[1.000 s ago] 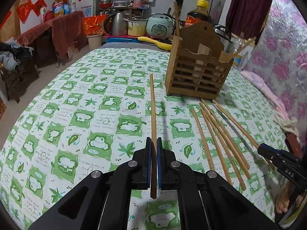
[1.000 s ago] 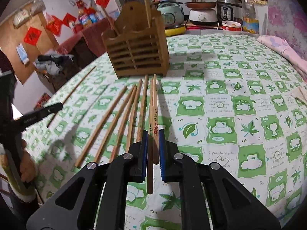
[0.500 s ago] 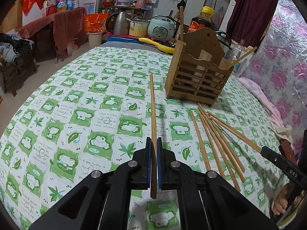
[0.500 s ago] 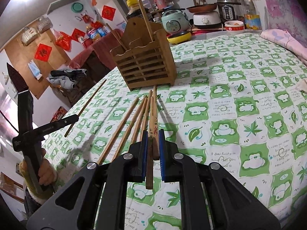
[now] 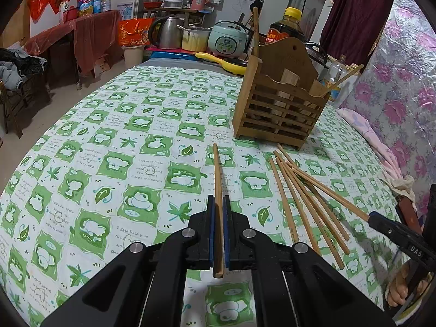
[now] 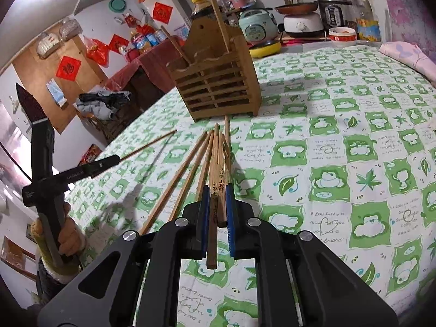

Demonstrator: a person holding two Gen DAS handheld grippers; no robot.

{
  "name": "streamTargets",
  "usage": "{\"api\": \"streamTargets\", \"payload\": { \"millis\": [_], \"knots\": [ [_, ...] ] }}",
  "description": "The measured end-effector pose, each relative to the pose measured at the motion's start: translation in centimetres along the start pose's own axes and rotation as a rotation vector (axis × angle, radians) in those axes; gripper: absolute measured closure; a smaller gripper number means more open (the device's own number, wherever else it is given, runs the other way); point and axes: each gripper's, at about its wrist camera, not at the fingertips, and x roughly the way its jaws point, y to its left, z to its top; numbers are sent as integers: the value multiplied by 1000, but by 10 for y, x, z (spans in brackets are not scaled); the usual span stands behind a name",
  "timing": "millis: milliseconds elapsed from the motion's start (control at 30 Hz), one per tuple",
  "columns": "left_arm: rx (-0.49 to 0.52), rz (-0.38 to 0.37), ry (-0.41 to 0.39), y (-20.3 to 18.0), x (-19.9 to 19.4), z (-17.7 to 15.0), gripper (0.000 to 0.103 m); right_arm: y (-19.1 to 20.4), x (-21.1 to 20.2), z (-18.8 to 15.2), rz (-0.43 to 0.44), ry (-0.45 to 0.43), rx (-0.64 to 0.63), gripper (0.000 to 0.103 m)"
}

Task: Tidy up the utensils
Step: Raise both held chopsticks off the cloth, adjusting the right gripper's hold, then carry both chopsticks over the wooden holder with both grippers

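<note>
Here, the left tool (image 5: 217,212) is clamped on a single chopstick (image 5: 218,179); the right tool (image 6: 217,204) grips a pair of chopsticks (image 6: 218,188). Loose chopsticks (image 5: 305,204) lie on the table (image 5: 109,136) near the wooden holder (image 5: 278,109), which contains upright sticks.
</note>
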Motion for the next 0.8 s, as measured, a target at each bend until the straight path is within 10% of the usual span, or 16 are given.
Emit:
{"api": "streamTargets", "payload": {
  "millis": [433, 633, 800],
  "knots": [
    [-3, -2, 1, 0, 1, 0, 97, -3, 10, -2, -62, 59, 7, 86],
    [-4, -2, 4, 1, 2, 0, 97, -7, 20, -10, -104, 166, -20, 68],
    [-6, -4, 5, 2, 3, 0, 97, 1, 23, -18, -183, 177, -85, 96]
  ]
}}
